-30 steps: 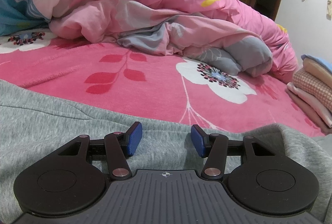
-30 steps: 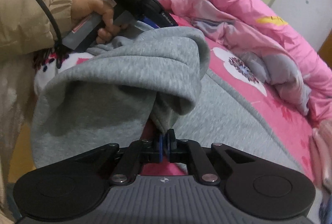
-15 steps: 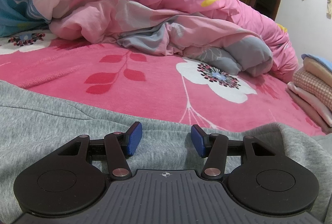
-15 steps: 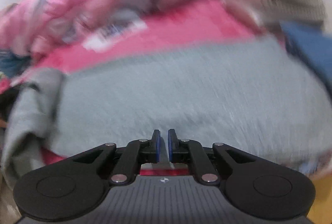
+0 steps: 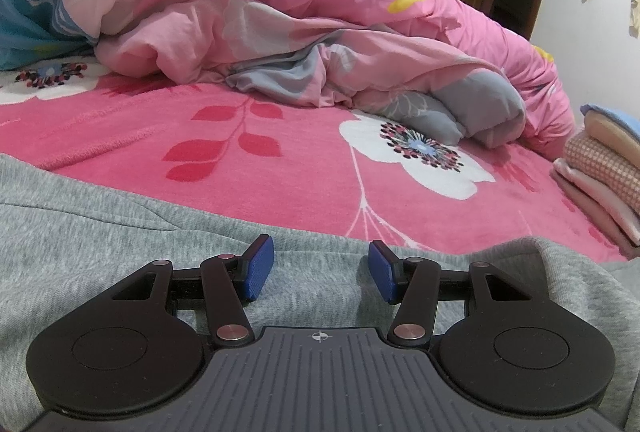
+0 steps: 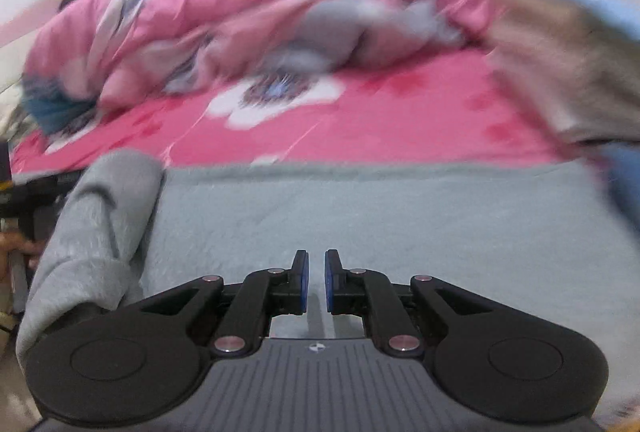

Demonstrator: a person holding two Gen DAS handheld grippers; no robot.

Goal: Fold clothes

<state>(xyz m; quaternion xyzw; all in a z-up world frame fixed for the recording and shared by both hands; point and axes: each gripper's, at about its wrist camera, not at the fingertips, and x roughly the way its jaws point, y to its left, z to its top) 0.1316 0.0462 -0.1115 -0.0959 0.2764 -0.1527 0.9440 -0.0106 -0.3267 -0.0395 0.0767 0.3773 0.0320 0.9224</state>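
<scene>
We are smoothing grey sweatshirt [image 5: 100,232] on bed [image 5: 280,192]: left tool [image 5: 320,270] gaping, empty; right tool [image 6: 316,282] nearly together, empty; pressing fold flat advised

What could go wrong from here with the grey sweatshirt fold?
1. The right gripper has its fingers nearly together with no cloth visibly pinched, so the rolled sleeve at the left may slump open.
2. The left gripper rests open on the grey sweatshirt without pinching it, so a tug could drag the whole garment across the pink blanket.
3. The right view is blurred, and the stack of folded clothes sits close; a sweep might topple it.
</scene>
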